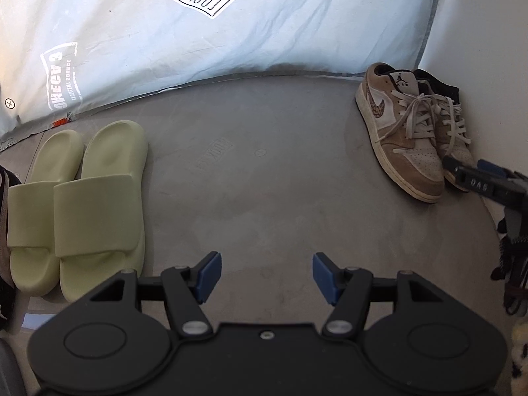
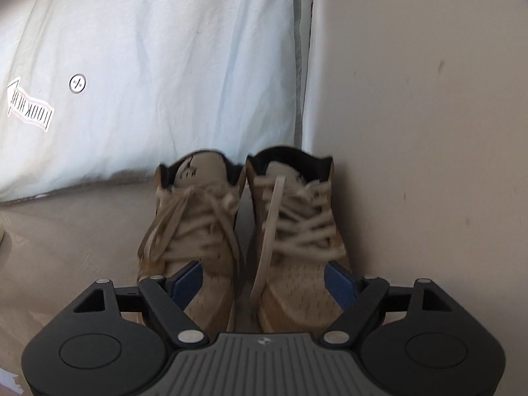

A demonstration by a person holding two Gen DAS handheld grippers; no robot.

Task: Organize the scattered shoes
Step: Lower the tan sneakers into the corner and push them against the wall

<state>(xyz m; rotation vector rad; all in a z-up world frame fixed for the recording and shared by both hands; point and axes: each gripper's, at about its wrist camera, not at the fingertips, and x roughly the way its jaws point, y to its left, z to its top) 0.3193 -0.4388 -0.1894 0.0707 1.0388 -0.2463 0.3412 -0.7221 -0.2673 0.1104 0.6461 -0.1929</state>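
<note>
A pair of tan and white sneakers (image 1: 412, 128) stands side by side against the white wall at the right, toes toward me. A pair of pale green slides (image 1: 79, 204) lies side by side at the left. My left gripper (image 1: 265, 275) is open and empty over bare grey floor between the two pairs. My right gripper (image 2: 264, 283) is open just above the toes of the sneakers (image 2: 244, 231), one blue pad over each shoe, holding nothing. It also shows in the left wrist view (image 1: 475, 171) at the sneakers' toes.
A light blue printed sheet (image 1: 231, 26) lies on the floor behind the shoes. A white wall (image 2: 412, 132) runs along the right. A dark shoe (image 1: 5, 231) shows at the far left edge. Grey floor (image 1: 264, 181) lies between the pairs.
</note>
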